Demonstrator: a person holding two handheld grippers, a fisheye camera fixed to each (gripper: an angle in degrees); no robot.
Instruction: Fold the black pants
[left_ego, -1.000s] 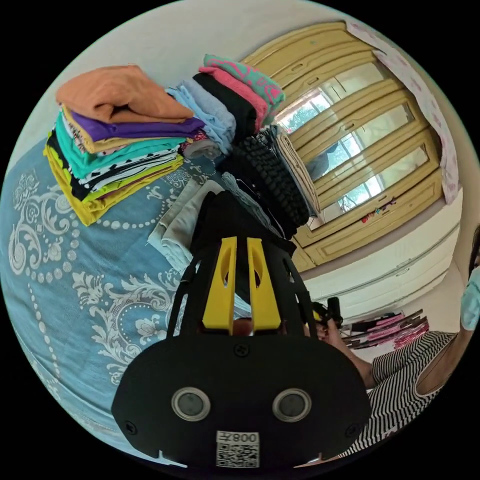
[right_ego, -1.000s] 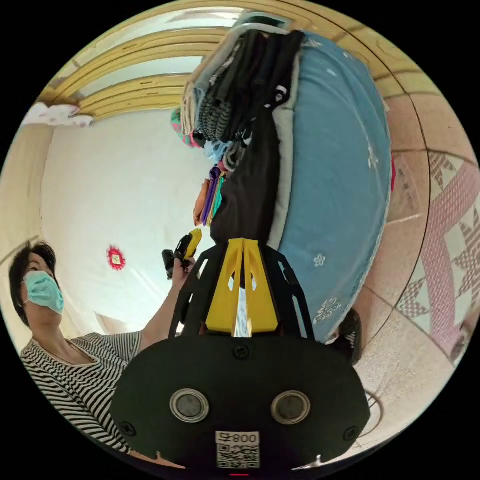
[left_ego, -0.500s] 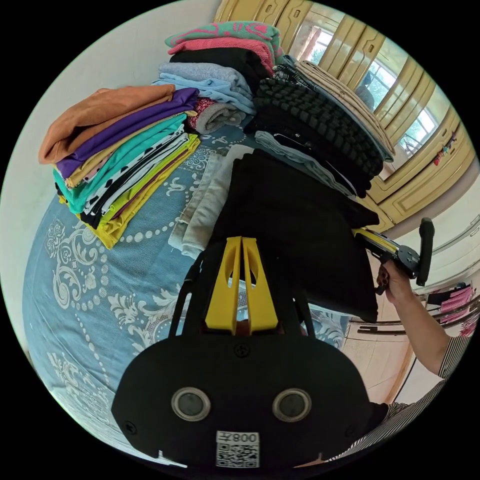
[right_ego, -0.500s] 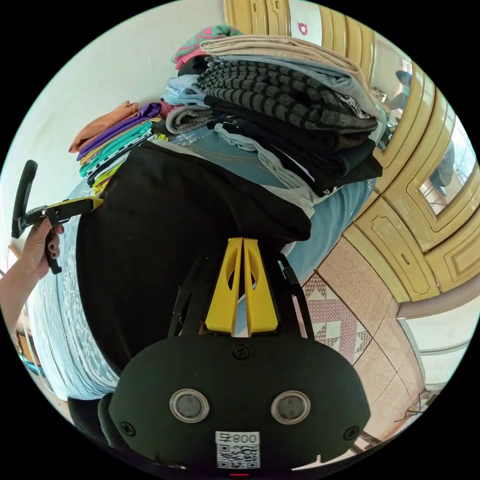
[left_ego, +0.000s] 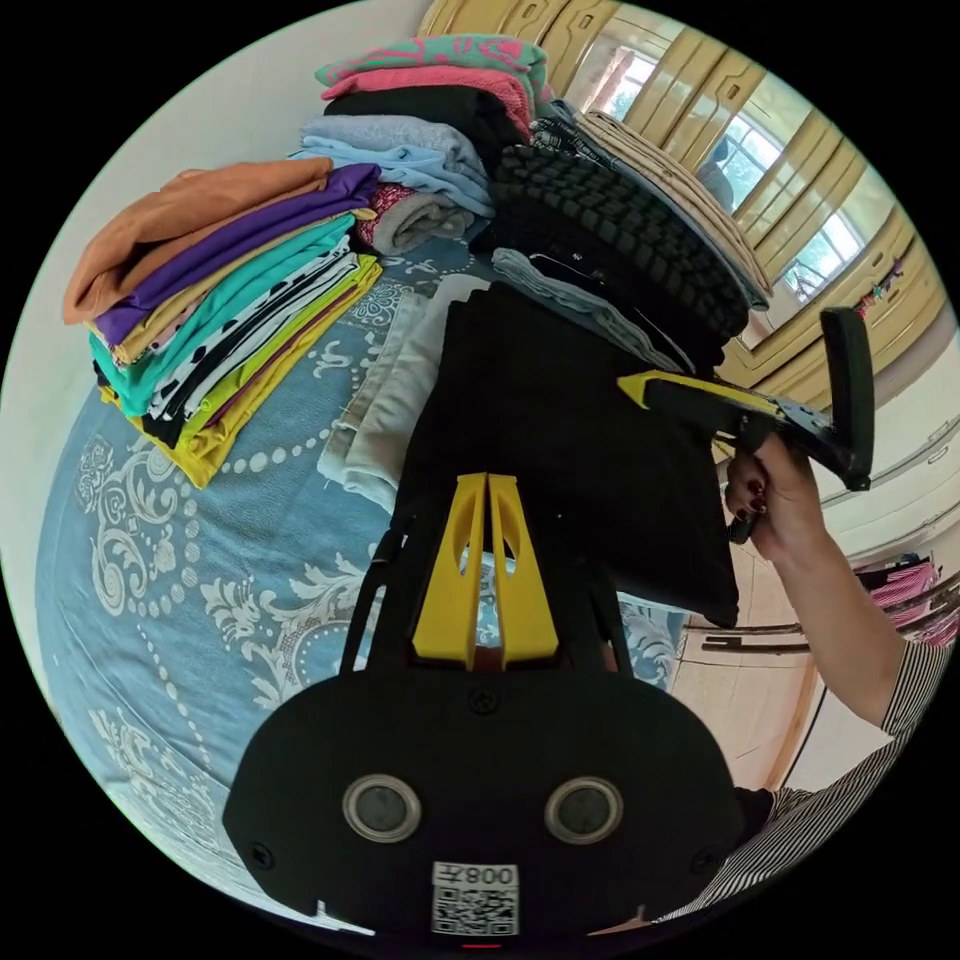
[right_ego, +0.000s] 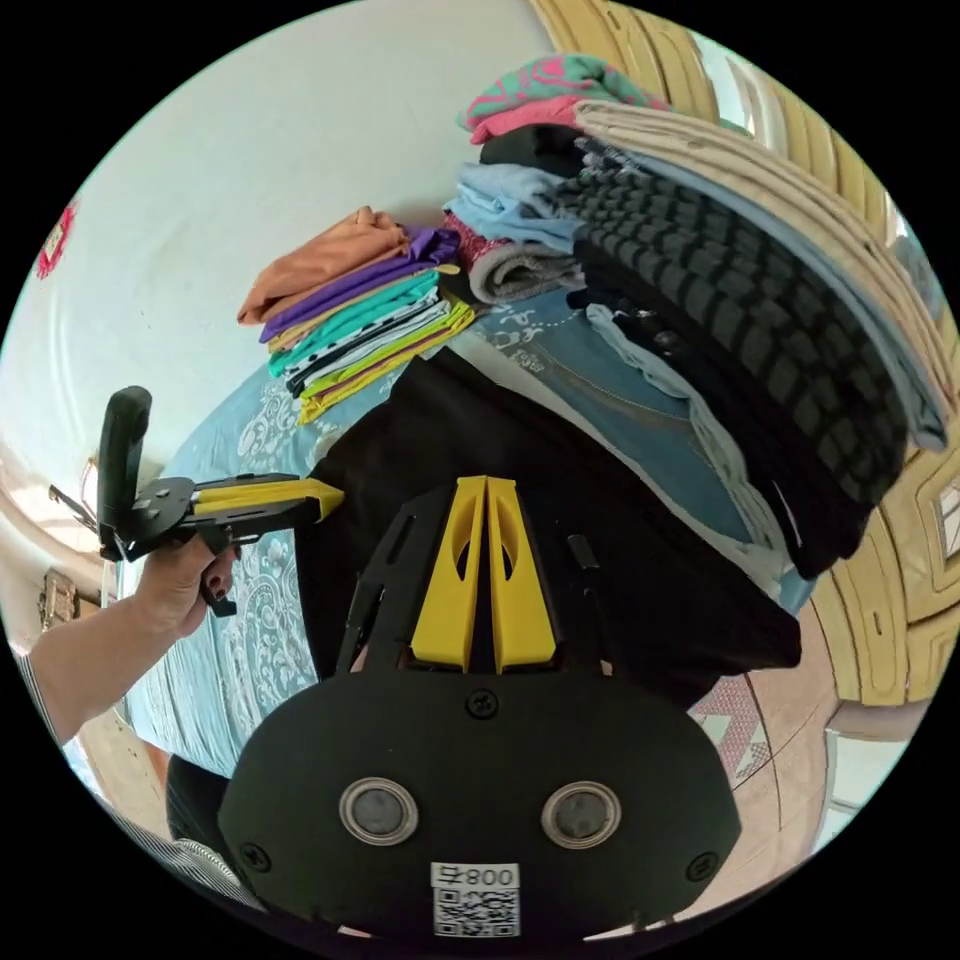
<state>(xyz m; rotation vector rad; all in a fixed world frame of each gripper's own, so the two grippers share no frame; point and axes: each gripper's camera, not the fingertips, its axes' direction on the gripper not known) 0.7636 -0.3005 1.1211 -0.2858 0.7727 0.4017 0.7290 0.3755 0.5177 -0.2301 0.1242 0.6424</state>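
The black pants (left_ego: 560, 440) lie folded on the blue bed (left_ego: 150, 560), next to the clothes stacks (left_ego: 230, 300); left gripper (left_ego: 486, 490) & right gripper (right_ego: 486, 490) have jaws pressed together, w/ the pants right in front; right one looks nearer.

1. you have one pair of black pants (left_ego: 560, 440), folded flat on the bed (left_ego: 150, 560).
2. you hold two tongs: the left tongs (left_ego: 487, 480) and the right tongs (right_ego: 486, 482).
3. three stacks of folded clothes sit on the bed: one bright stack (left_ego: 220, 300), one middle stack (left_ego: 420, 150), one dark stack (left_ego: 620, 240).
4. one pale folded garment (left_ego: 385, 400) lies under the pants.
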